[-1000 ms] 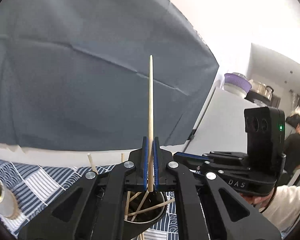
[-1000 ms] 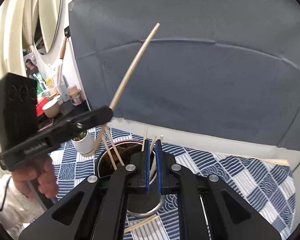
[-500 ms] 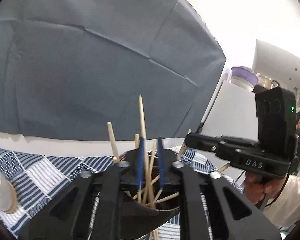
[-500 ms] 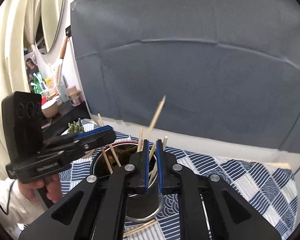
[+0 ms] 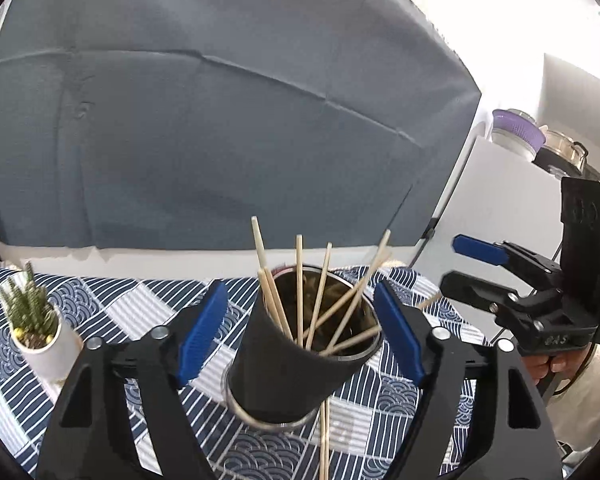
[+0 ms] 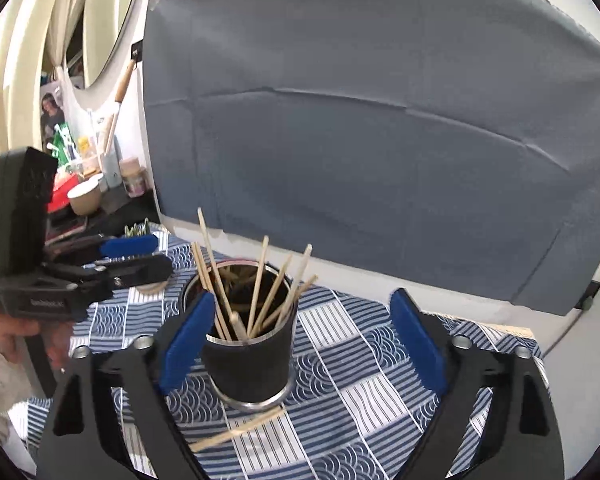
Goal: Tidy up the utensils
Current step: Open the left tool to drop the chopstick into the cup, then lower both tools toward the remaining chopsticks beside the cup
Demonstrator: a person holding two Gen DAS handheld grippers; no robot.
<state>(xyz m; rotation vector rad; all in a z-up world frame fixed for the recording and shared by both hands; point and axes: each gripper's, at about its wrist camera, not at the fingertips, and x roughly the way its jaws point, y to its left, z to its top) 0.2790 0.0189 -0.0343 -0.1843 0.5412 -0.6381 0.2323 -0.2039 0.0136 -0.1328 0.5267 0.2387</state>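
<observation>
A: What is seen at the left edge of the counter [image 5: 112,312]?

B: A small potted plant [image 5: 32,320] in a white pot is set on the blue-and-white patterned cloth [image 6: 364,360], well apart from the holder.

A: And the left tool [image 5: 300,332]?

B: Its blue pads [image 5: 202,332] are spread wide and are opening further. The holder is framed between them in the left wrist view, but no pad is pressed on it and nothing is gripped.

A: Where are the utensils kept?

B: The chopsticks [image 5: 300,280] are stood loosely, fanned at different angles, inside a dark cup with a metal rim [image 5: 296,364], placed upright near the middle of the cloth. A loose pair of chopsticks [image 6: 240,428] is laid flat on the cloth just beside the cup's base, towards the cameras.

A: And to the right?

B: The right tool [image 6: 304,344] is also parted wide, its jaws opening, with nothing clamped; the cup is seen just past its left pad [image 6: 186,344]. In the left wrist view the same tool is held in a hand [image 5: 548,364] at the far right.
</observation>
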